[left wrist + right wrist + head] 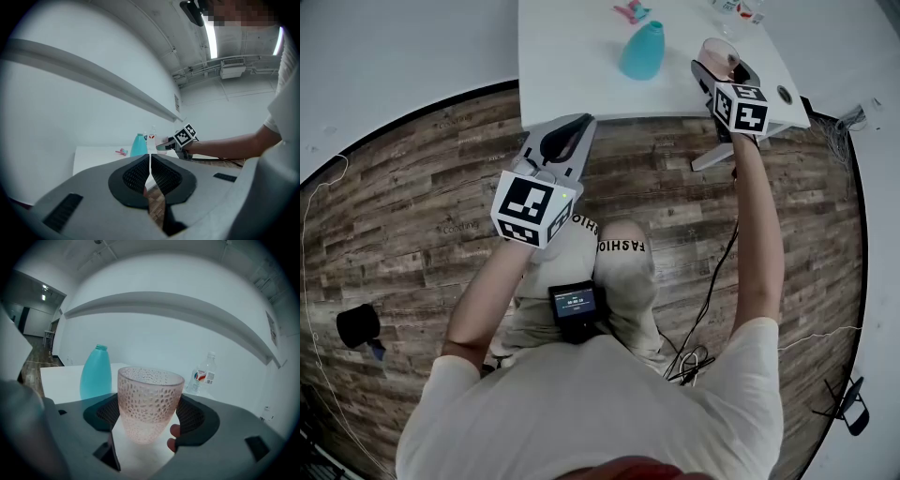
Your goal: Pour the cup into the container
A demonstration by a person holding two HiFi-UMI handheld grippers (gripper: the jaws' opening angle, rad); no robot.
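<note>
My right tongs (719, 58) are clamped on the cup (149, 404), one pad on each side of its pink dimpled wall. The cup is upright with its mouth open to the top. It sits over the right part of the white bench (581, 66), back from the front edge and near the right edge. I cannot tell whether its base touches the top.

The teal bottle (643, 51) stands upright just left of the cup with a gap of bare bench between them. In the right gripper view it sits behind and to the left of the cup, its neck above the cup rim. A clear water bottle (204, 375) stands farther back on the right, close to the wall. A small pink thing (632, 11) lies behind the teal bottle, well apart from the cup.

My left tongs (150, 161) have their jaws together with nothing between them. They are held low over the wooden floor (412, 187), with the tips just at the bench's front edge. The broad bare bench top left of the teal bottle runs out to the left edge. My right arm is stretched forward over the front edge.
</note>
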